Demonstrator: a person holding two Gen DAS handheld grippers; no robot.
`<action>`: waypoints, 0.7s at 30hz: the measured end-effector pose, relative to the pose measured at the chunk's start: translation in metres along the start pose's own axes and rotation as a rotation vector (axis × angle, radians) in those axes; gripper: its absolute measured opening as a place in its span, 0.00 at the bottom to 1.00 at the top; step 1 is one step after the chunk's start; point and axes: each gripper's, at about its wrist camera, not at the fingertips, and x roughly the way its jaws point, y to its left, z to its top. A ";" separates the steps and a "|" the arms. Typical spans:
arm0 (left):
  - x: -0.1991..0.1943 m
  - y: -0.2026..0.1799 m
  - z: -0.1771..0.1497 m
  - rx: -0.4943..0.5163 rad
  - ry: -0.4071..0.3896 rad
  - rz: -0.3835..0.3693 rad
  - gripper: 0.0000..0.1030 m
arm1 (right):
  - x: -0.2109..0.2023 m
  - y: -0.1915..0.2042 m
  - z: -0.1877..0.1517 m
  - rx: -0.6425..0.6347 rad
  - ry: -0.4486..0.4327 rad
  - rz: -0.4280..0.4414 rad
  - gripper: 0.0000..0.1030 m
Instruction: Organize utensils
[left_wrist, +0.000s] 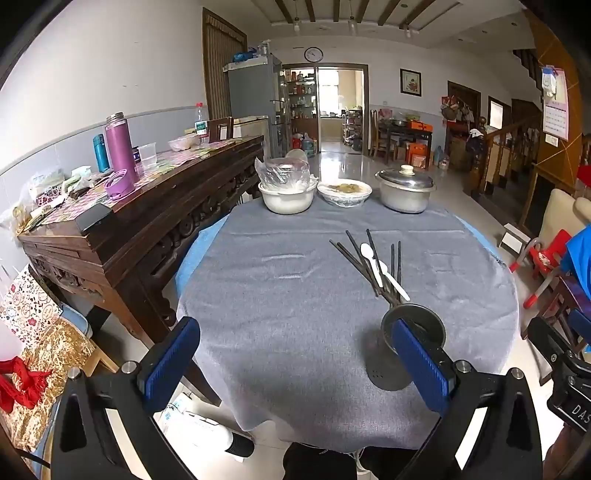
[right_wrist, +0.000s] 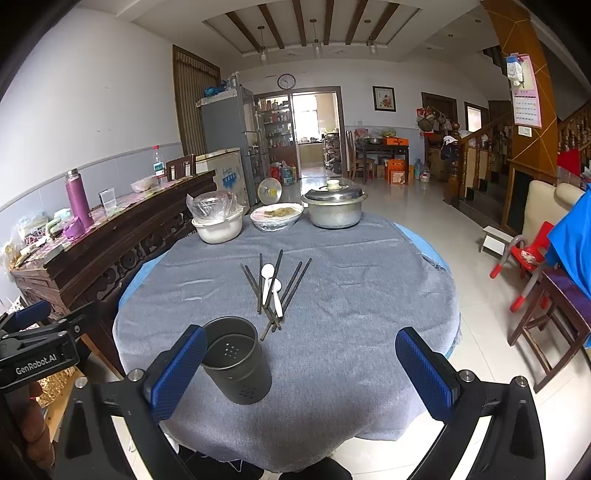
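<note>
A dark metal utensil holder (left_wrist: 402, 350) (right_wrist: 236, 363) stands upright and empty on the grey cloth near the front of the round table (left_wrist: 295, 295) (right_wrist: 351, 295). Just behind it lie several dark chopsticks (left_wrist: 364, 264) (right_wrist: 275, 291) fanned out, with two white plastic spoons (left_wrist: 386, 273) (right_wrist: 271, 286) on top. My left gripper (left_wrist: 295, 360) is open and empty, above the table's front edge, left of the holder. My right gripper (right_wrist: 301, 369) is open and empty, its left finger (right_wrist: 177, 369) just beside the holder.
At the table's far edge stand a white basin with wrapped bowls (left_wrist: 288, 194) (right_wrist: 218, 221), a covered dish (left_wrist: 343, 192) (right_wrist: 277, 216) and a lidded metal pot (left_wrist: 404, 190) (right_wrist: 334, 206). A cluttered wooden sideboard (left_wrist: 122, 221) stands left. Chairs (right_wrist: 532, 266) stand right.
</note>
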 end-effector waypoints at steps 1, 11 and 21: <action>0.000 0.000 0.000 0.000 0.001 -0.002 1.00 | 0.000 -0.002 -0.001 0.007 0.002 0.005 1.00; 0.002 0.002 0.000 -0.004 0.007 -0.003 1.00 | 0.008 0.003 0.000 0.006 0.007 0.007 1.00; 0.021 0.008 0.014 0.010 0.064 -0.060 1.00 | 0.031 -0.003 0.024 0.048 0.060 0.076 1.00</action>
